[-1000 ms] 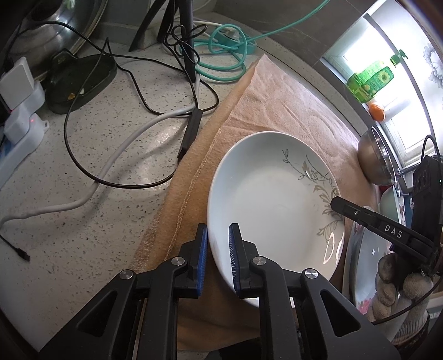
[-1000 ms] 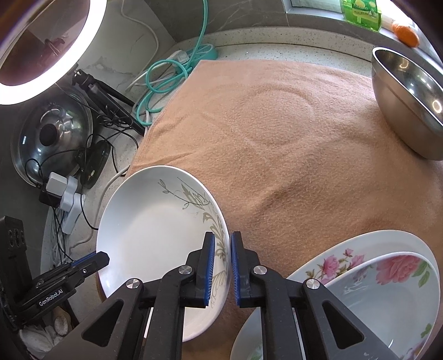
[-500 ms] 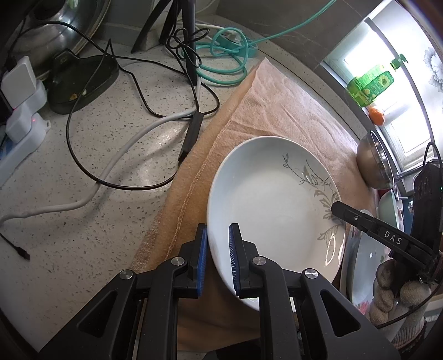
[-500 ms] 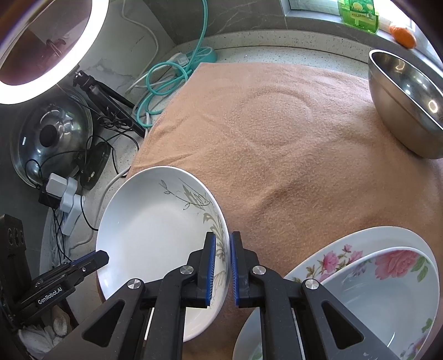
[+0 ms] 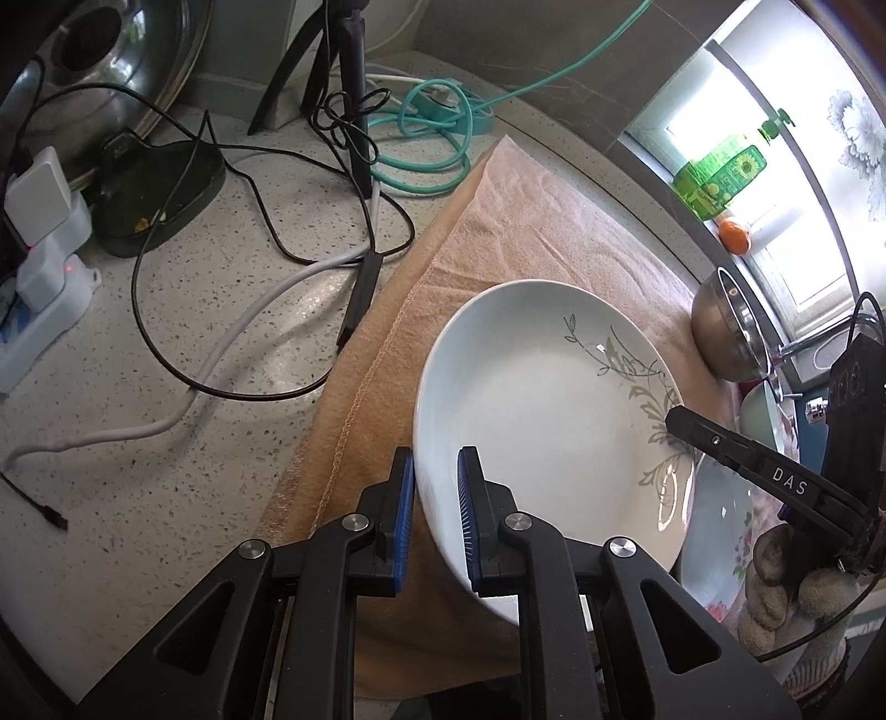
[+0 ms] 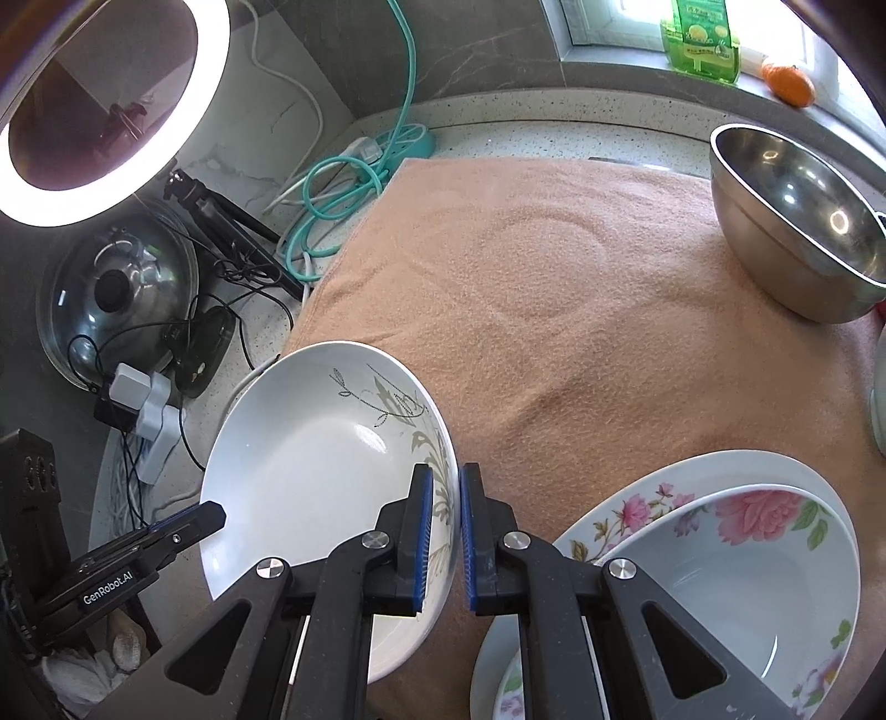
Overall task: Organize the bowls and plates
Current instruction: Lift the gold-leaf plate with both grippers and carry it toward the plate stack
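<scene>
A white plate (image 5: 542,421) with a grey leaf pattern is held tilted over the left part of the tan towel (image 5: 526,238). My left gripper (image 5: 436,482) is shut on its near-left rim. My right gripper (image 6: 446,490) is shut on the opposite, patterned rim of the plate (image 6: 321,459). Each view shows the other gripper's finger at the plate's far edge: the right one's finger (image 5: 720,443), the left one's finger (image 6: 194,518). A floral bowl (image 6: 736,587) sits inside a floral plate (image 6: 637,498) at the lower right. A steel bowl (image 6: 797,221) stands at the towel's far right.
Left of the towel (image 6: 554,277), the speckled counter (image 5: 166,443) carries black and white cables (image 5: 232,343), a teal cable coil (image 5: 421,155), a white power strip (image 5: 39,299), a tripod (image 5: 349,83) and a pot lid (image 6: 116,293). A green bottle (image 6: 700,39) and an orange (image 6: 789,83) sit on the sill.
Both grippers stay shut on the plate's rims. The scene has drifted only slightly in each view.
</scene>
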`<state>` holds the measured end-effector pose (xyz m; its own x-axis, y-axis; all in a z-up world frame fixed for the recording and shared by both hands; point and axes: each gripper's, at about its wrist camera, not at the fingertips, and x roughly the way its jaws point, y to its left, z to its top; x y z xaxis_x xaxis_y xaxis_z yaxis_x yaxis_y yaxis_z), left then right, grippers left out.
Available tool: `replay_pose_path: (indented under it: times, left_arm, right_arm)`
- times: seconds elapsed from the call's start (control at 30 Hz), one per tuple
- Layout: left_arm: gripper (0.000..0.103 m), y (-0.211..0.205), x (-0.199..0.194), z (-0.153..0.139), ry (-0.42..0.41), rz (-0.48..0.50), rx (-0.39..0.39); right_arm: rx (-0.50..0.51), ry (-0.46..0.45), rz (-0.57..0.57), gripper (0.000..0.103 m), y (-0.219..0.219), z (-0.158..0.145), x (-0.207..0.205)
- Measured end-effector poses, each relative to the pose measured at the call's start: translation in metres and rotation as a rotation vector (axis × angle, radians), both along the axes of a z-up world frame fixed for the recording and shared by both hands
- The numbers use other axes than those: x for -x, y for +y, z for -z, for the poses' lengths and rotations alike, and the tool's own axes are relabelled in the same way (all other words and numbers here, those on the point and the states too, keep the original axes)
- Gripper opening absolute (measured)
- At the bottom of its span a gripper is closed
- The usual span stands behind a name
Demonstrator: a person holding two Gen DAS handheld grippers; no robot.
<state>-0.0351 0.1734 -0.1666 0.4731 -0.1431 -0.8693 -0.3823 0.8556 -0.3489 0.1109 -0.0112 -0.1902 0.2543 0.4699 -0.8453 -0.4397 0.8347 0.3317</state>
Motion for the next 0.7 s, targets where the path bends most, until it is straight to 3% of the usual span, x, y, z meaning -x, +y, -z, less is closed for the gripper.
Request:
replay_pose_path:
  times: [0.7]
  left_arm:
    - [0.014,-0.035,-0.017,-0.022,-0.065,0.088,0.017]
  right_arm:
    - [-0.045,-0.053,0.096,0.009,-0.053,-0.033,0.012]
